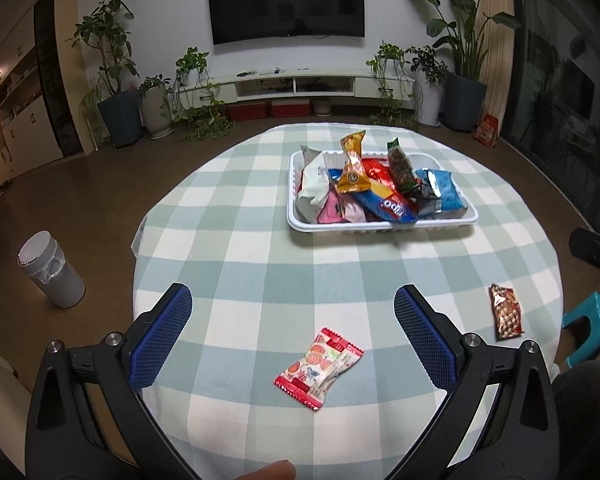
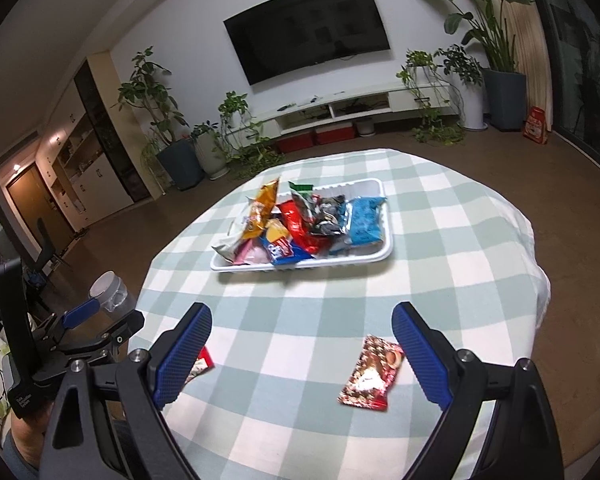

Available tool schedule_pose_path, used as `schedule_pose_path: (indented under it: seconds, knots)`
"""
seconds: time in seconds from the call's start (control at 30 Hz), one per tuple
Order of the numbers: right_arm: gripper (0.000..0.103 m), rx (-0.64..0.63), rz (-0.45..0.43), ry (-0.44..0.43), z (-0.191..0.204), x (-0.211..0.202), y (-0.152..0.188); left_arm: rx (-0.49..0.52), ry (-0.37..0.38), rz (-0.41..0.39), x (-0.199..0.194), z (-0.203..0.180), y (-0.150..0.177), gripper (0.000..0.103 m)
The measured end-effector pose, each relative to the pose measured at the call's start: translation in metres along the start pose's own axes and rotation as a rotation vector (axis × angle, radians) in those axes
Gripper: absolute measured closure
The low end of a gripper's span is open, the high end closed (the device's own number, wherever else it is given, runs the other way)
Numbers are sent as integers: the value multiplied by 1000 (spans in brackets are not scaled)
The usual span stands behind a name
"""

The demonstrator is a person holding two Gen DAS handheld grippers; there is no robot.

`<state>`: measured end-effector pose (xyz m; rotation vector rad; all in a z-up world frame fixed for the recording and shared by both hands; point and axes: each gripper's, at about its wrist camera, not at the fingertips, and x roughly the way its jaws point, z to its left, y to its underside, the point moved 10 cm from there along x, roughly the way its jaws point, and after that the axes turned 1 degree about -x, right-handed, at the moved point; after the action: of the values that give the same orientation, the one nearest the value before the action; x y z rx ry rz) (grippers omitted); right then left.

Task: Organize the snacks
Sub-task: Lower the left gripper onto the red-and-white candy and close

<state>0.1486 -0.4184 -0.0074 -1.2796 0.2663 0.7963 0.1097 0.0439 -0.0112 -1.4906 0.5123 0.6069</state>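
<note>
White tray (image 1: 380,227), heaped with snacks, is being kept toward the tablecloth's far edge; two loose packets (image 1: 319,363) (image 2: 371,372) are lying near the front edge, both grippers (image 1: 292,332) (image 2: 302,350) being held wide, unobstructed.

Both wrist views above near table edge, facing the television wall, sharing white tray (image 1: 382,227) (image 2: 300,264)

Little print here can be read. In the left wrist view, the blue, red and yellow foil snack packet (image 1: 384,196) lying in the white plastic tray (image 1: 380,227) carries large white lettering seen upside down; it looks like "oodi", though the full word is not clear. Printing on the other wrappers, on the red carton (image 1: 487,130) by the window and on the black handle (image 2: 20,398) is too small or blurred.
</note>
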Motion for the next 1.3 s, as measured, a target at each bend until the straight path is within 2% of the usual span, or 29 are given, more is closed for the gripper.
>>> schedule_pose_path:
  seconds: [0.23,0.47,0.53,0.6,0.7,0.8,0.93,1.23,1.3]
  knots:
    - [9,13,27,13,-5,5,8,3,-8,25,11,6,12,0]
    - [9,21,69,42,-11,10,17,34,3,90,30,21,32,0]
    - [9,27,87,53,-14,14,21,84,21,141,39,22,41,0]
    - [7,28,118,57,-15,19,26,176,35,190,48,18,51,0]
    - [7,30,165,62,-16,29,36,301,64,225,56,7,61,0]
    - [7,26,210,73,-18,39,46,356,128,269,64,-8,70,0]
    - [7,25,237,79,-21,44,54,380,177,346,82,-18,80,1]
    - [7,63,250,81,-34,49,57,360,187,444,106,-16,93,1]
    - [7,64,254,81,-35,50,58,352,208,449,107,-17,94,1]
